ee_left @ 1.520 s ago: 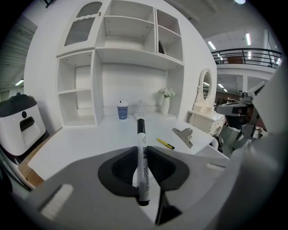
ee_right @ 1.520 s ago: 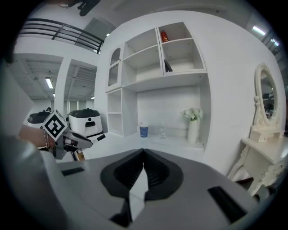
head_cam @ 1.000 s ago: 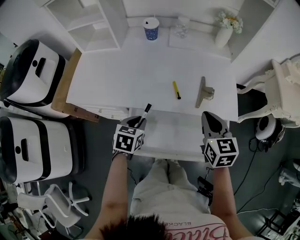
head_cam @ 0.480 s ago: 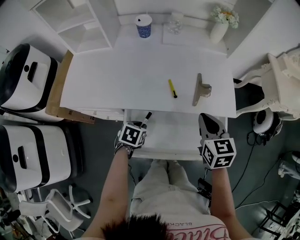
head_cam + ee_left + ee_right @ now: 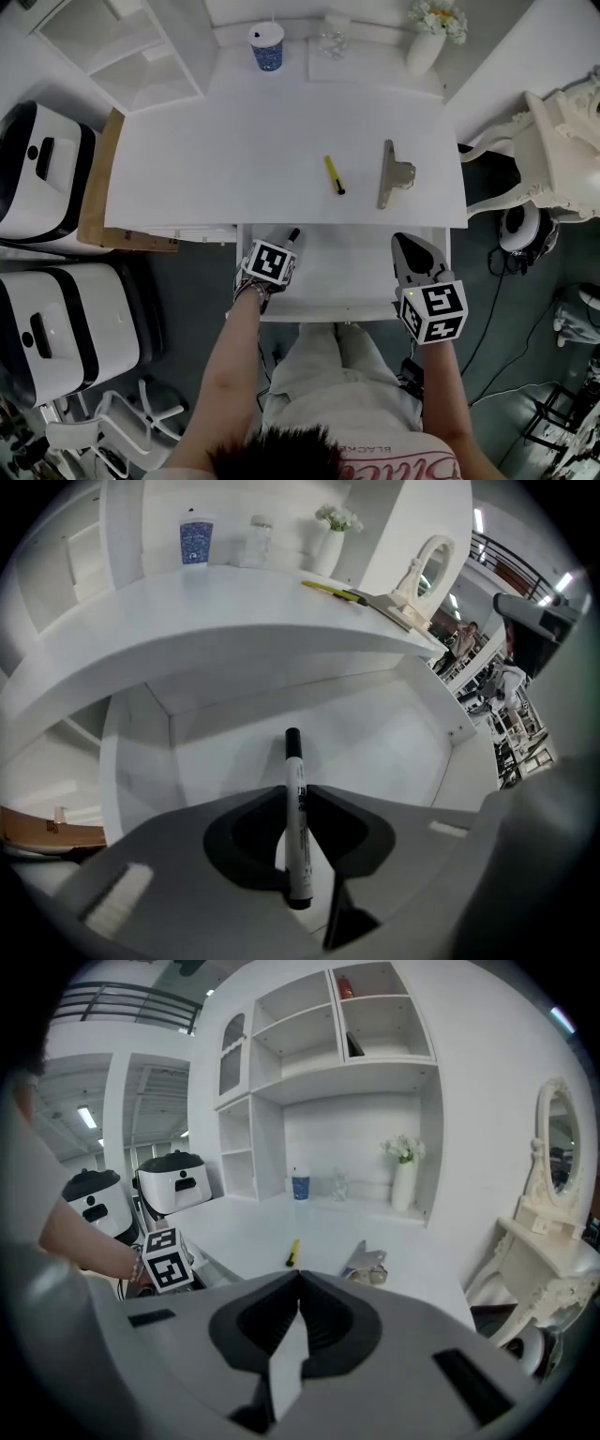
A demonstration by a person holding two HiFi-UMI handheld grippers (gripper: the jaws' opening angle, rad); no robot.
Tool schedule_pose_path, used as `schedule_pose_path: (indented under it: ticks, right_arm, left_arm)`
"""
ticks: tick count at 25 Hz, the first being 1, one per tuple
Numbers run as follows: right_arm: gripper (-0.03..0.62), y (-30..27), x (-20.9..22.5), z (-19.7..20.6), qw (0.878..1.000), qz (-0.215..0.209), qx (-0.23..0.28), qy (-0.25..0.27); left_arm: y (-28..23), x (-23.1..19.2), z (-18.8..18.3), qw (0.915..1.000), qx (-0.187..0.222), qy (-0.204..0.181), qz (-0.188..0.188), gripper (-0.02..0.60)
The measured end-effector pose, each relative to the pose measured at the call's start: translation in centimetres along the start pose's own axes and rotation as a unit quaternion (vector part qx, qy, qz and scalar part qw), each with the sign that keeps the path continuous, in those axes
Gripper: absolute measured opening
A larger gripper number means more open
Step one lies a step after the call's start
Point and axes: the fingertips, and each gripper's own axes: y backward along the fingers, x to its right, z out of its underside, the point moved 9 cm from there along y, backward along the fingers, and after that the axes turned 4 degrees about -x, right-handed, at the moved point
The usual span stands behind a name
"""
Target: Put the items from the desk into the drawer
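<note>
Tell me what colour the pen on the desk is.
The pen is yellow with a black tip; head view shows it best.

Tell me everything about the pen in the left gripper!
The marker is a slim white stick, plastic by its look, with a black cap at the far end, a black tail and dark print on its side. The left gripper pinches its barrel; nothing else visibly touches it. Its cap points into the open white drawer.

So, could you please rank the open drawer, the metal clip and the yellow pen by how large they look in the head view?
Largest to smallest:
1. drawer
2. metal clip
3. yellow pen, shorter and much thinner
</note>
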Motion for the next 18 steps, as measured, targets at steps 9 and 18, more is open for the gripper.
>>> schedule_pose_path:
  ticks: [9,18]
  right_arm:
    - [0.008,-1.0,-0.4,-0.3,1.0,0.002,-0.012,-0.001]
    - [0.008,-1.2,-0.9,-0.4,1.0,-0.001,-0.019,0.003]
  left_arm:
    - [-3.3,-0.2,0.8,0.9986,-0.053,0.003,0.003,0.078]
    - [-3.5,0.0,0.9,0.9984,-0.049,0.019,0.021,0.125]
